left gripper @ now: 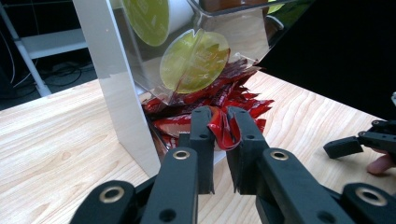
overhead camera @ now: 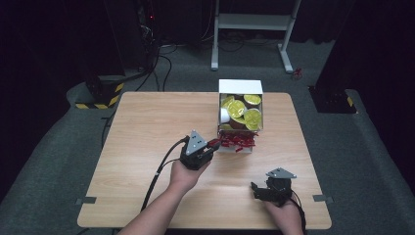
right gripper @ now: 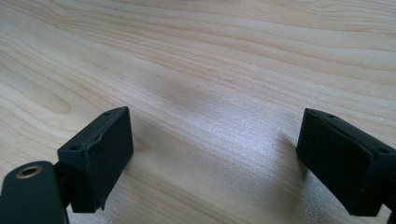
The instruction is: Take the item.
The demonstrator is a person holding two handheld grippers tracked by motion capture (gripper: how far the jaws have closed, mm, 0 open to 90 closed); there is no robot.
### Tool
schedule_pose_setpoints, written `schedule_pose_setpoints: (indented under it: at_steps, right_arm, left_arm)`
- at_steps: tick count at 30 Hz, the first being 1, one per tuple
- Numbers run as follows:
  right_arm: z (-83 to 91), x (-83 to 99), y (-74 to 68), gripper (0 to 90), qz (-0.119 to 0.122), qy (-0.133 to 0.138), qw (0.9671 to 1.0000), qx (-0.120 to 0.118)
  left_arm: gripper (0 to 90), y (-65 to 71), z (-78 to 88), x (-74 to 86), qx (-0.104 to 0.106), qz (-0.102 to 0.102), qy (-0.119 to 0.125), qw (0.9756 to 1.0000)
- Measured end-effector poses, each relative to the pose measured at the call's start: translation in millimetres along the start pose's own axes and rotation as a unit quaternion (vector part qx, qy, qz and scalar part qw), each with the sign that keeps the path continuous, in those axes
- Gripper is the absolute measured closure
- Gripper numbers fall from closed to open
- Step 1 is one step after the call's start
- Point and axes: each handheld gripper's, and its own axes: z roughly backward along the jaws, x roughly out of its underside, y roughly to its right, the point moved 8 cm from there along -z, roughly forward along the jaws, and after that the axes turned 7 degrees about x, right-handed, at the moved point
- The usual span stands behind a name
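A red packet [left gripper: 223,129] was pinched by the left gripper [left gripper: 220,140] at the pile [overhead camera: 238,141] below the box [overhead camera: 240,87], while the right gripper [right gripper: 212,163] was held wide open, empty, over the bench [overhead camera: 147,147].

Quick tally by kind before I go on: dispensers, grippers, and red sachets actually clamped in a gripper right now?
Dispenser box: 1
Grippers: 2, left gripper, right gripper
Red sachet clamped in the left gripper: 1
Total: 4
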Motion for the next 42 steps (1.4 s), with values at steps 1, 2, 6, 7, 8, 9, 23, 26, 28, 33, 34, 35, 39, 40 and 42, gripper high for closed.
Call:
schedule_pose_setpoints:
  at_steps: [1,2,6,7,8,9,23,26,28,33,34,35,39,40,42]
  right_arm:
    - [0.0,0.0,0.0,10.6,0.000,0.000,1.0000,0.000]
    - [0.0,0.0,0.0,10.6,0.000,0.000,1.0000,0.000]
    - [0.0,0.0,0.0,10.6,0.000,0.000,1.0000,0.000]
    - [0.0,0.0,0.0,10.6,0.000,0.000,1.0000,0.000]
    - [0.0,0.0,0.0,10.6,0.000,0.000,1.0000,0.000]
    - [0.0,0.0,0.0,10.6,0.000,0.000,1.0000,0.000]
    - [0.0,0.0,0.0,10.8,0.000,0.001,1.0000,0.001]
    - [0.0,0.0,0.1,10.8,0.001,0.001,1.0000,0.001]
    - [0.0,0.0,0.0,10.8,0.000,0.001,1.0000,0.001]
    - [0.1,0.0,-0.1,10.8,0.000,0.001,1.0000,0.001]
    - [0.0,0.0,0.0,10.8,0.000,0.001,1.0000,0.001]
    - [0.1,0.0,-0.1,10.8,0.000,0.000,1.0000,0.001]
    - [0.0,0.0,0.0,10.8,0.000,0.001,1.0000,0.001]
    - [0.0,0.0,0.0,10.8,0.000,0.001,1.0000,0.001]
    - [0.0,0.0,0.0,10.8,0.000,0.001,1.0000,0.001]
  left_arm:
    - [81.2,0.4,1.2,0.1,0.002,0.002,0.002,1.0000]
    - [81.2,0.9,2.8,0.5,0.004,0.004,0.004,1.0000]
    - [81.2,1.4,8.7,0.8,0.007,0.002,0.009,0.9999]
    - [81.2,1.4,10.2,1.2,0.008,0.002,0.008,0.9999]
    - [81.2,1.5,11.3,1.2,0.009,0.005,0.010,0.9999]
    - [81.3,0.9,12.5,1.3,0.009,0.004,0.010,0.9999]
    - [81.3,-3.8,28.4,3.9,0.017,0.017,0.018,0.9996]
    - [81.3,-3.9,29.4,5.3,0.021,0.018,0.020,0.9994]
    - [81.3,-4.3,30.0,6.5,0.021,0.020,0.022,0.9993]
    - [81.2,-4.9,33.1,8.9,0.027,0.020,0.024,0.9991]
    - [81.2,-5.4,34.0,9.2,0.027,0.021,0.024,0.9991]
    - [81.2,-6.1,35.1,9.5,0.027,0.020,0.023,0.9992]
    - [81.3,-10.2,40.7,9.9,0.024,0.020,0.023,0.9993]
    - [81.3,-11.5,42.2,10.0,0.022,0.020,0.025,0.9993]
    - [81.3,-14.8,45.5,10.6,0.020,0.019,0.026,0.9993]
